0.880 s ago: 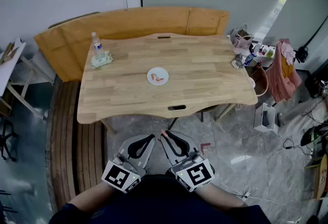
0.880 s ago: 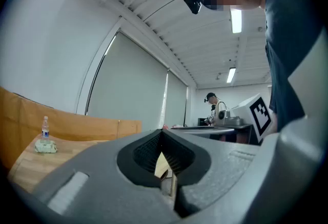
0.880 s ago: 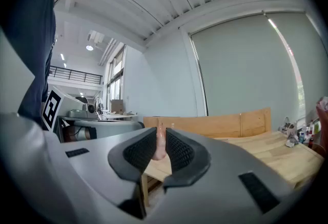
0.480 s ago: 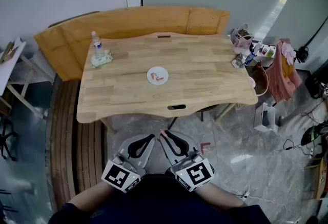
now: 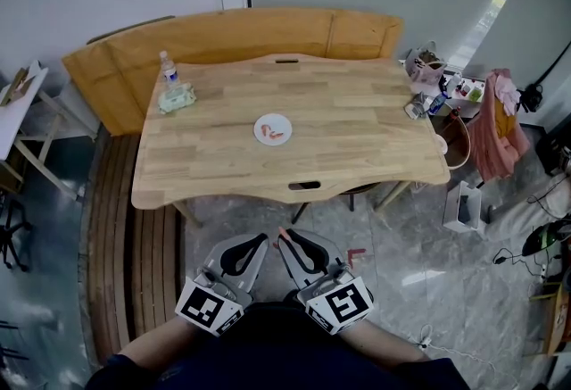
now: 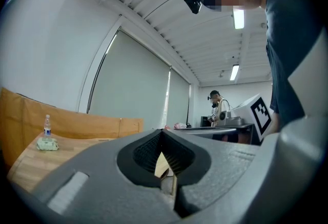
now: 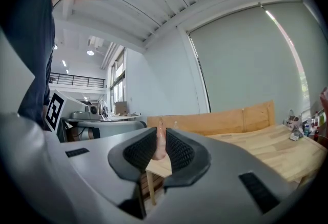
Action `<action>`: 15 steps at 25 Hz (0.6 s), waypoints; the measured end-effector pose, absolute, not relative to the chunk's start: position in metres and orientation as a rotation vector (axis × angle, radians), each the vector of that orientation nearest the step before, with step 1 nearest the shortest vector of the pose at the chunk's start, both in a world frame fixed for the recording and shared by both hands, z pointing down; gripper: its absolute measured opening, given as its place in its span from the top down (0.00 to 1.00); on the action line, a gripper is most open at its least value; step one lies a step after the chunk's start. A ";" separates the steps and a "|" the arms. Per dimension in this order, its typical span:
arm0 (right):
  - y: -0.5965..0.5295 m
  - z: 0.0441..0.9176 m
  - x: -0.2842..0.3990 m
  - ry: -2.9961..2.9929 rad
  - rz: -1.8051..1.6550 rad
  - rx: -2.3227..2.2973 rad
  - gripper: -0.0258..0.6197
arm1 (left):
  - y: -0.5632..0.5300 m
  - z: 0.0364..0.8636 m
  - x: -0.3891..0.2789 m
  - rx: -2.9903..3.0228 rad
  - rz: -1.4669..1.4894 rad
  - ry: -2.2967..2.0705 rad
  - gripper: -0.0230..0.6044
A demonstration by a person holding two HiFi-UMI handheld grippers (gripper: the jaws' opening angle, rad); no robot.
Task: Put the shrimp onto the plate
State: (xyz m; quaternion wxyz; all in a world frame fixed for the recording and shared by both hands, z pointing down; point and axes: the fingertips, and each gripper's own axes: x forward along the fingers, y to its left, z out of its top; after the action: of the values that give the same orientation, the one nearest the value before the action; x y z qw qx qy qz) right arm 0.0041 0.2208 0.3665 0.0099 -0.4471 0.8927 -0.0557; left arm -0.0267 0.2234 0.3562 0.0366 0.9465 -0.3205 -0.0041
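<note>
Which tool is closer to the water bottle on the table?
Left, slightly. Both tools sit side by side short of the table's near edge; the left tool is on the side of the water bottle, the right tool, gripping a shrimp, beyond it.

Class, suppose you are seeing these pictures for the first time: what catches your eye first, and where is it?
The pale wooden table fills the head view, a small white plate at its centre holding one shrimp. Near the person's body, the right gripper is shut on another pink shrimp; the left gripper beside it is shut and empty.
</note>
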 end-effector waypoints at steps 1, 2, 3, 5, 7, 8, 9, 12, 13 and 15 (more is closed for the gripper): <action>0.221 0.368 0.008 2.790 -0.177 -1.386 0.86 | 0.224 0.357 -0.023 2.902 -0.014 -0.996 0.96; 0.222 0.369 0.012 2.793 -0.181 -1.377 0.86 | 0.224 0.358 -0.020 2.897 -0.016 -1.009 0.96; 0.222 0.371 0.016 2.796 -0.185 -1.368 0.86 | 0.224 0.360 -0.016 2.893 -0.019 -1.023 0.96; 0.222 0.374 0.025 2.804 -0.193 -1.351 0.86 | 0.225 0.362 -0.009 2.884 -0.020 -1.051 0.96; 0.222 0.378 0.034 2.808 -0.199 -1.336 0.86 | 0.226 0.365 -0.003 2.873 -0.017 -1.073 0.96; 0.221 0.379 0.038 2.809 -0.200 -1.331 0.86 | 0.226 0.366 0.000 2.870 -0.013 -1.081 0.96; 0.220 0.380 0.041 2.809 -0.202 -1.327 0.86 | 0.226 0.368 0.003 2.867 -0.009 -1.086 0.96; 0.215 0.385 0.048 2.817 -0.213 -1.319 0.86 | 0.220 0.371 0.008 2.860 -0.013 -1.098 0.96; 0.212 0.387 0.049 2.821 -0.217 -1.317 0.86 | 0.215 0.372 0.010 2.860 -0.016 -1.100 0.96; 0.204 0.389 0.051 2.827 -0.222 -1.319 0.86 | 0.206 0.372 0.013 2.861 -0.021 -1.096 0.96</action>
State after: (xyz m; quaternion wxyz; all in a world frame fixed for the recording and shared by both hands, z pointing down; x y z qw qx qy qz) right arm 0.0512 0.2038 0.3893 0.0071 -0.4217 0.9039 -0.0709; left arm 0.0128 0.2057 0.3725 0.0389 0.9331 -0.3574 -0.0068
